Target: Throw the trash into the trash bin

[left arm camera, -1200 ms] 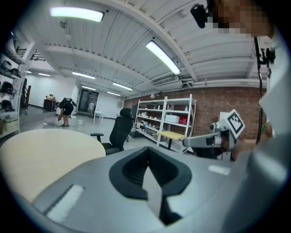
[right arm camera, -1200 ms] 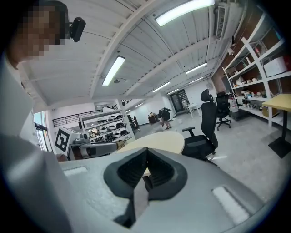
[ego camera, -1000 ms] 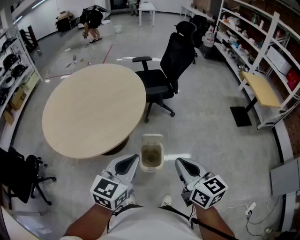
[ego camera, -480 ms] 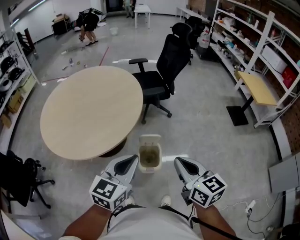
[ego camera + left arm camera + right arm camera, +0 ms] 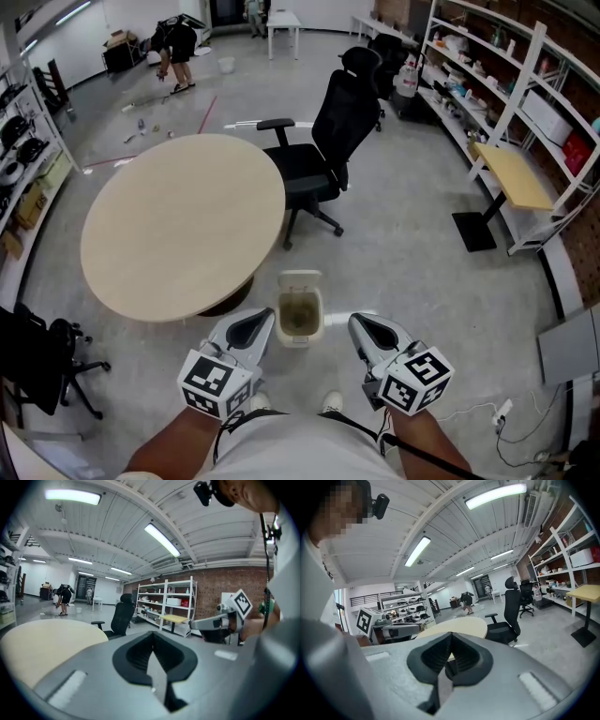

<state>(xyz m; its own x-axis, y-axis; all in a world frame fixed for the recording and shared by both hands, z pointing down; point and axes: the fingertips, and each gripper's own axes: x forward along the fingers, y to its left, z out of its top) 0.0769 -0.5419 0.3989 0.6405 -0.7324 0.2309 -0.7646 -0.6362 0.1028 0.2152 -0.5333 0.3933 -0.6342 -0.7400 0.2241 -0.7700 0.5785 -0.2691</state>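
Little has changed since a second ago: the far end of the room sits slightly further left in the head view. The left gripper (image 5: 265,319) and the right gripper (image 5: 362,324) keep their stations on either side of the small cream, open-topped plastic trash bin (image 5: 302,287).

The trash bin stands upright on the grey concrete floor (image 5: 412,253). Its inside is a dull olive-brown, and what it contains cannot be made out.

The left gripper is just to the left of the bin and the right gripper just to the right. Neither touches it, and both point past it.

In the left gripper view the left gripper (image 5: 153,649) has its jaws pressed together along one seam. In the right gripper view the right gripper (image 5: 449,654) likewise has its jaws closed on each other.

A round, pale wooden table (image 5: 183,220) stands beyond the bin to the left, close to it. A black mesh-backed office chair (image 5: 330,131) stands beyond the bin on the table's far side. White metal shelving (image 5: 525,103) runs well off to the bin's right. A person in dark clothing (image 5: 176,49) bends over far beyond the bin.
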